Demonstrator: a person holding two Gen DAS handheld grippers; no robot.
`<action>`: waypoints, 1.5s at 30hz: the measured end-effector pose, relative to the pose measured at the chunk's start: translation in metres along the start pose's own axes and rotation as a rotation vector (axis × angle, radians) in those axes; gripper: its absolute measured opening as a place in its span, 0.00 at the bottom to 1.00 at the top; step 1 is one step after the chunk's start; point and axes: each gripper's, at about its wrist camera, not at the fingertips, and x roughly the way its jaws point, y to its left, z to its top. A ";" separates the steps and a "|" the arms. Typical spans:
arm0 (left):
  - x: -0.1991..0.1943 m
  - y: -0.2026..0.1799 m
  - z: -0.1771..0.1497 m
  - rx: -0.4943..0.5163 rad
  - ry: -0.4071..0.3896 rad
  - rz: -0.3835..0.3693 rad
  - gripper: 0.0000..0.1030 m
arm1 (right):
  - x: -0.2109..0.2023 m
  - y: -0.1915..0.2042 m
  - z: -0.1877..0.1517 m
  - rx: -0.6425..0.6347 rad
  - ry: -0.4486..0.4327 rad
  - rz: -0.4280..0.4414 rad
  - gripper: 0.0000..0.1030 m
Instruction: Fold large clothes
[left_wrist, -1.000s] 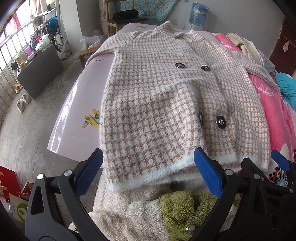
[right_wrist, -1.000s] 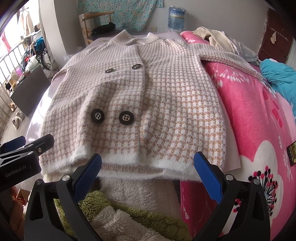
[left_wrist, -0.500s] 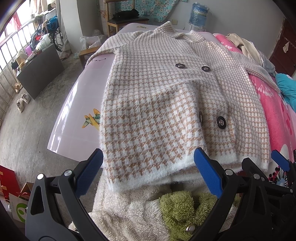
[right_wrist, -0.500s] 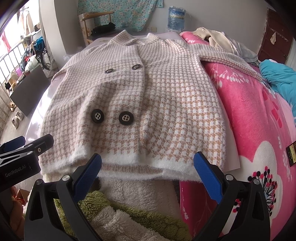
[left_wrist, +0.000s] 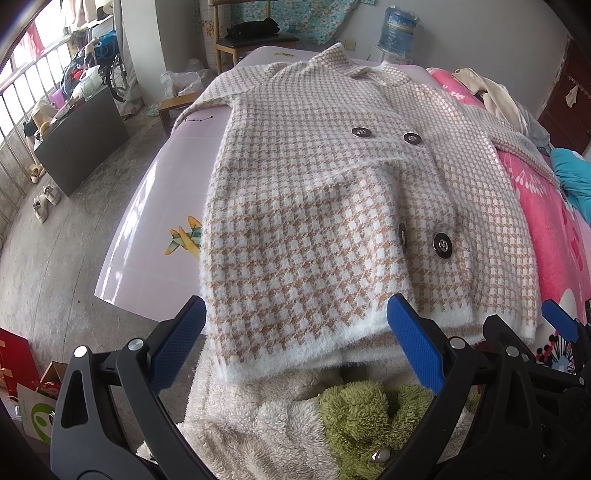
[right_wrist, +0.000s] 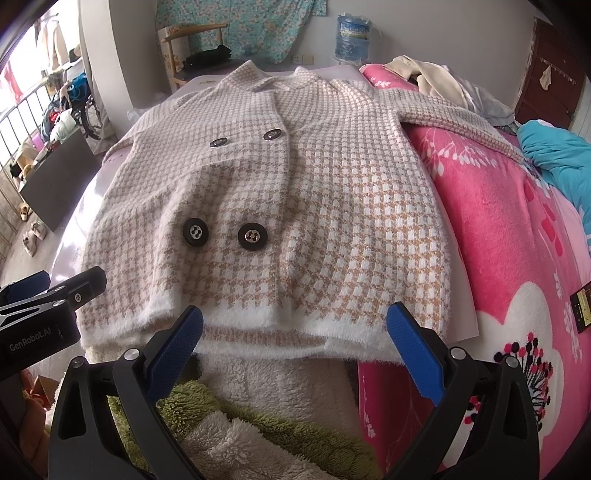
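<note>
Coat (right_wrist: 295, 206) flat on bed (right_wrist: 517, 240), buttons up — left gripper (left_wrist: 295, 347) and right gripper (right_wrist: 295, 343) both jaws released, empty, hovering near hem.

1. In front of you lies a fuzzy knitted coat (left_wrist: 295, 221), tan-and-white houndstooth with a soft white hem.
2. Its buttons (right_wrist: 252, 235) look glossy black with shiny metal centres.
3. Your left gripper (left_wrist: 295, 343) and right gripper (right_wrist: 294, 341) have matt black plastic arms with blue textured pads (right_wrist: 173, 354).
4. Left of the coat, the lilac mat (left_wrist: 155, 229) is smooth and glossy.
5. On your right, the pink blanket (right_wrist: 498, 221) looks plush.
6. Nearest you, cream and green fleece (left_wrist: 351, 413) is shaggy.
</note>
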 end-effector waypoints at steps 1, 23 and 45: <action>0.000 0.000 0.000 0.000 -0.001 -0.001 0.92 | 0.000 0.000 0.000 -0.001 0.000 0.000 0.94; -0.004 0.006 0.004 -0.004 -0.003 -0.003 0.92 | -0.002 0.000 0.001 -0.002 -0.003 -0.003 0.94; -0.005 0.019 0.010 -0.026 -0.020 -0.008 0.92 | -0.004 -0.001 0.012 -0.006 -0.031 -0.042 0.94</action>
